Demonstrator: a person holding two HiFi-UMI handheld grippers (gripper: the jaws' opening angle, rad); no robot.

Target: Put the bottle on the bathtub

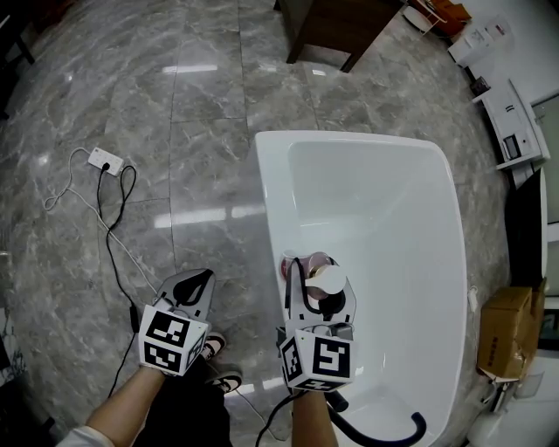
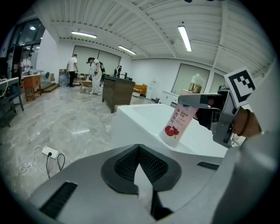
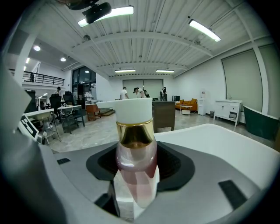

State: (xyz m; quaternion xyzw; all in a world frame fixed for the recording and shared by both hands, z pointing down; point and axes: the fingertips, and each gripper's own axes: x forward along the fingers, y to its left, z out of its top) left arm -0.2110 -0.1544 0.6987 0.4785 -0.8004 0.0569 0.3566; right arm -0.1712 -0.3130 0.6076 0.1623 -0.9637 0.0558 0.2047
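Note:
A pink bottle with a gold collar and white cap is clamped between the jaws of my right gripper, over the near left rim of the white bathtub. In the right gripper view the bottle stands upright in the right gripper, with the bathtub behind it. The left gripper view shows the bottle tilted, with a pomegranate label, its base close to the bathtub rim; contact cannot be told. My left gripper hangs over the floor left of the tub, and the left gripper is shut and empty.
A white power strip with trailing cables lies on the marble floor to the left. A dark wooden table stands beyond the tub. A cardboard box sits to the right. A black hose curls at the tub's near end. The person's shoes are below.

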